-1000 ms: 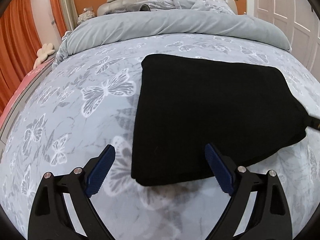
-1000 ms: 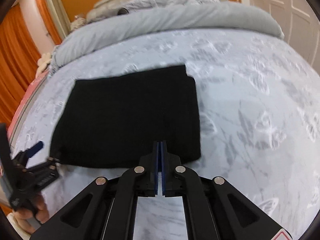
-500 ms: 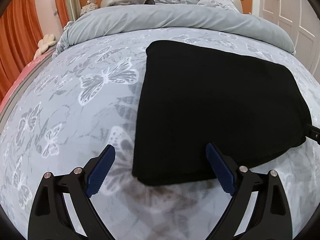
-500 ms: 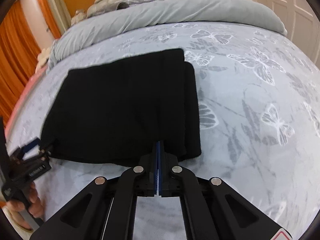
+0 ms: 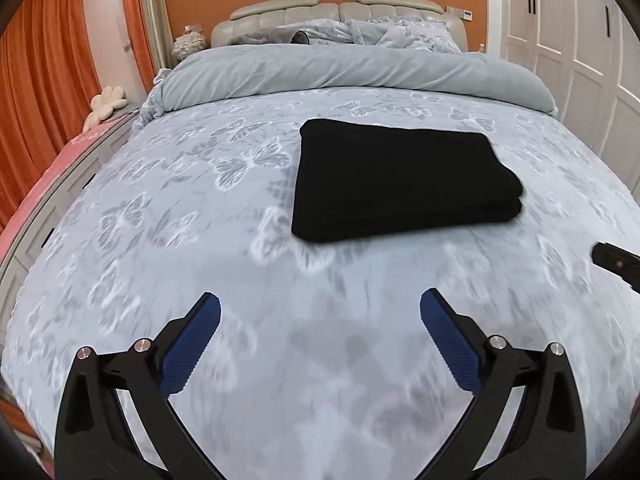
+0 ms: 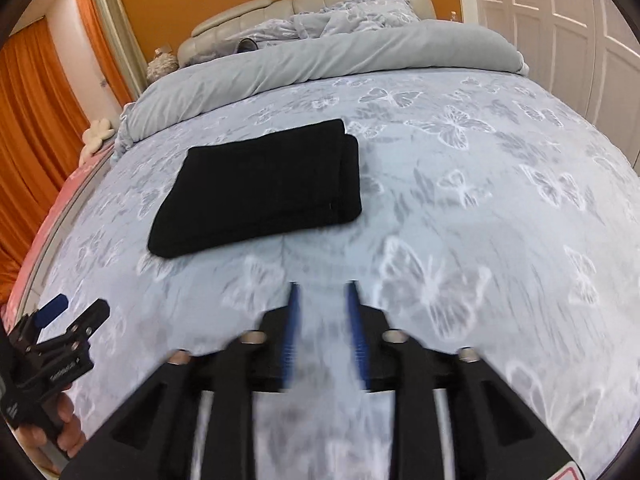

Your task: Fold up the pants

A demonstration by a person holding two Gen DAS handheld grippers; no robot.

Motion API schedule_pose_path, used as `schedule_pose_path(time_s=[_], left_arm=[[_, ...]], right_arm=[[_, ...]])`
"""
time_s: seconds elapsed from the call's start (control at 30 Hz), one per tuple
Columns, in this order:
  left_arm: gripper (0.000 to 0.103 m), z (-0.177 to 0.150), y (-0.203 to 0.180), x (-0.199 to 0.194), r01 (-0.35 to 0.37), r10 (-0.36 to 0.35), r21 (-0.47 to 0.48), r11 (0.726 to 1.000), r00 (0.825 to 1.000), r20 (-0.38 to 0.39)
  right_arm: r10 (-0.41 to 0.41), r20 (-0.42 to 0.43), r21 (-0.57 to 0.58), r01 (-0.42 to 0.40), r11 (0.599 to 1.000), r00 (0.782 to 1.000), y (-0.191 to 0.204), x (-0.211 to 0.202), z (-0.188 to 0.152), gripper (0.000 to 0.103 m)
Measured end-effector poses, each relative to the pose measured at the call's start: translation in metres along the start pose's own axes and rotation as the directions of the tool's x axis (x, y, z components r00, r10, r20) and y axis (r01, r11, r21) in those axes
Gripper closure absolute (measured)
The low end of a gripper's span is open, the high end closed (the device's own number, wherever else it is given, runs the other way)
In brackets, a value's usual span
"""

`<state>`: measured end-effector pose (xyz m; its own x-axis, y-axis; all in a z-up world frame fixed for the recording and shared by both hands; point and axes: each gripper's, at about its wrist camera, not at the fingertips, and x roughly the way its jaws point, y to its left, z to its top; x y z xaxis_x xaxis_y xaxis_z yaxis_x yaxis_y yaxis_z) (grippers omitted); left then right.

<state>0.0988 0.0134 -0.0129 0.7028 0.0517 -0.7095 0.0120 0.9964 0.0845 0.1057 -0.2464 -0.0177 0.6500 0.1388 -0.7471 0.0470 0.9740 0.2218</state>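
The black pants (image 5: pixel 400 180) lie folded into a flat rectangle on the butterfly-print bed cover (image 5: pixel 180 208), and show in the right wrist view too as the pants (image 6: pixel 264 188). My left gripper (image 5: pixel 320 312) hovers well short of them, its jaws opening wide with nothing between them. My right gripper (image 6: pixel 323 300) is also back from the pants, its jaws opening to a narrow gap with only bed cover behind. The left gripper (image 6: pixel 68 312) appears at the lower left of the right wrist view, held by a hand.
A rolled grey duvet (image 5: pixel 340 72) and pillows lie across the head of the bed below a padded headboard (image 5: pixel 340 12). Orange curtains (image 5: pixel 44 92) hang at the left, white wardrobe doors (image 5: pixel 580 48) at the right. A pink bed edge (image 5: pixel 48 176) runs along the left.
Both grippers have pulled back and risen away from the pants, which now look smaller and farther. The right gripper's jaws, shut before, have parted. The left jaws spread a little wider.
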Motion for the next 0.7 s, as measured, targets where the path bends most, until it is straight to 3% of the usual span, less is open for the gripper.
schedule_pose_path(time_s=[0.17,0.27,0.47,0.7], left_arm=[[0.005,-0.045,0.001,-0.032,0.041,-0.041,-0.019,0.999,0.999,-0.018],[0.005,-0.056,0.001,-0.038,0.018,-0.018,-0.029,0.999,1.0,-0.001],[0.005,-0.06,-0.003,-0.035,-0.01,0.011,-0.027,1.0,1.0,0.019],[0.005,-0.057,0.001,-0.038,-0.002,0.004,-0.045,0.999,0.999,0.04]], right_arm=[[-0.005,0.036,-0.02,0.006,1.0,0.999,0.006,-0.031,-0.041,0.059],[-0.016,0.021,-0.043,0.017,0.999,1.0,0.012,-0.03,-0.057,0.056],[-0.068,0.035,-0.116,0.071,0.991,0.997,0.029,-0.019,-0.071,0.056],[-0.058,0.049,-0.114,0.063,0.991,0.997,0.037,-0.019,-0.067,0.055]])
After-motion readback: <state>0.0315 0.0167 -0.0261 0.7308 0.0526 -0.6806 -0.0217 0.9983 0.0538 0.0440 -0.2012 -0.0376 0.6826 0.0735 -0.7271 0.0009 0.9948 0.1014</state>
